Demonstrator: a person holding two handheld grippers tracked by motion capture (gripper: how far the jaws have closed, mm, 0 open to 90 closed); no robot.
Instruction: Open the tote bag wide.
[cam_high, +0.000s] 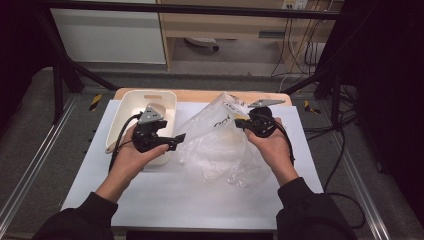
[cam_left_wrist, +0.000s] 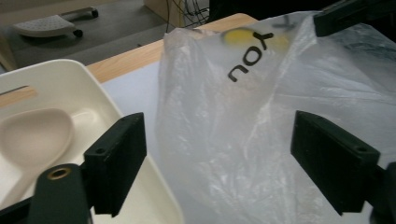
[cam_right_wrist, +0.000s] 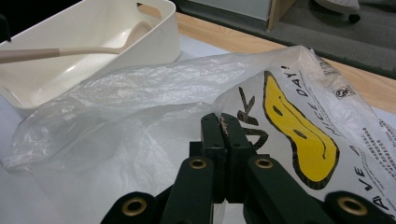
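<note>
Plastic bag beside the white tub: judged thin, limp, slippery. Right gripper pinches its rim; left gripper, jaws spread, should take the opposite rim

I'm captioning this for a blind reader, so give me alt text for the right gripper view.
The right gripper, jaws shut, pinches a clear plastic bag printed with a yellow smiley face. Behind it, a cream tub holds a beige ladle on the white table.
</note>
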